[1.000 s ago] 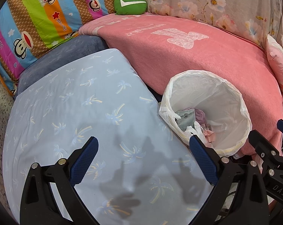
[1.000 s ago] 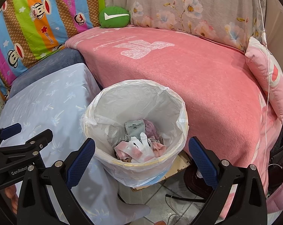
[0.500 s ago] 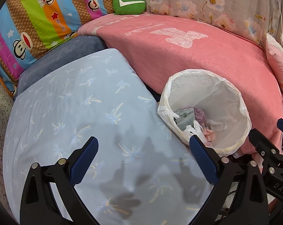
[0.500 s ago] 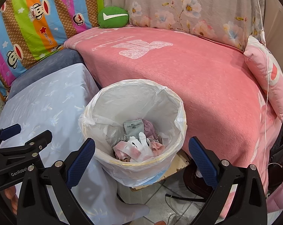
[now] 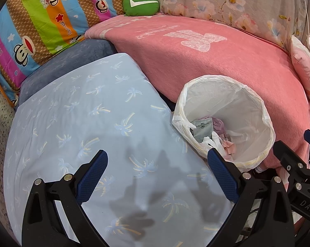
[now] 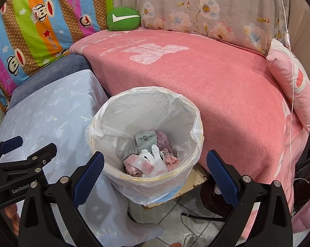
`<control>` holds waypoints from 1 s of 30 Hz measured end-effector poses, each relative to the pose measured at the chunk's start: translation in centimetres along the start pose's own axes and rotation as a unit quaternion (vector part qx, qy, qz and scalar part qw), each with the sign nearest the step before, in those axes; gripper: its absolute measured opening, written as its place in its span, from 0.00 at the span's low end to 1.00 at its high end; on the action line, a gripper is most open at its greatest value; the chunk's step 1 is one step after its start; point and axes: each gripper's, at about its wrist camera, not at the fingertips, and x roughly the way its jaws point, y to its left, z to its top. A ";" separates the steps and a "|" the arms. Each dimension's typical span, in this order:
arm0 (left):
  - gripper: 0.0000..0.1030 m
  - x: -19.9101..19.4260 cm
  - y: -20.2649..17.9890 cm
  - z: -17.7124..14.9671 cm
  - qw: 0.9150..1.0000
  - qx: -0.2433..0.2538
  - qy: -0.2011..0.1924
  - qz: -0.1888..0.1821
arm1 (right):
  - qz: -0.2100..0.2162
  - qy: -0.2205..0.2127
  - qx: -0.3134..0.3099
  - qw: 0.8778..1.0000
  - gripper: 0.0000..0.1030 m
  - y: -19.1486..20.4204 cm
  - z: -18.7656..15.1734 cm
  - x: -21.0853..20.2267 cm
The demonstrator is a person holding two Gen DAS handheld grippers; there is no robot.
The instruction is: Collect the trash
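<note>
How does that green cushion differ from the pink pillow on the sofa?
The green cushion is small, rounded and plain green with a white tick mark; the pink pillow is larger, flatter and pale pink with a darker pink patch. The green cushion sits at the sofa's back corner by the monkey-print cover; the pink pillow leans at the right end. Both are soft cushions resting by the pink blanket.

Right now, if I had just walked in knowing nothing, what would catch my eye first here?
Probably the white-lined trash bin in the middle, wrappers and crumpled paper at its bottom, wedged between a big pink blanket and a pale blue palm-print sheet. Next, the striped monkey-cartoon fabric at back left. Both open grippers, left and right, hang empty in front.
</note>
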 end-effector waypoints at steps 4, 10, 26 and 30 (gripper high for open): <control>0.91 0.0 -0.1 0.0 1.000 0.002 -0.001 0.001 | -0.001 0.000 0.001 1.000 0.94 -0.2 -0.1 0.0; 0.91 0.0 -0.1 -0.1 1.000 0.004 -0.001 0.001 | 0.000 0.000 0.000 1.000 0.94 -0.2 -0.1 0.0; 0.91 0.0 0.0 0.0 1.000 0.009 0.004 -0.003 | 0.000 0.000 0.001 1.000 0.94 -0.3 -0.1 0.0; 0.91 0.1 0.2 -0.2 1.000 0.008 0.005 0.002 | 0.000 0.000 0.000 1.000 0.94 -0.2 0.0 0.0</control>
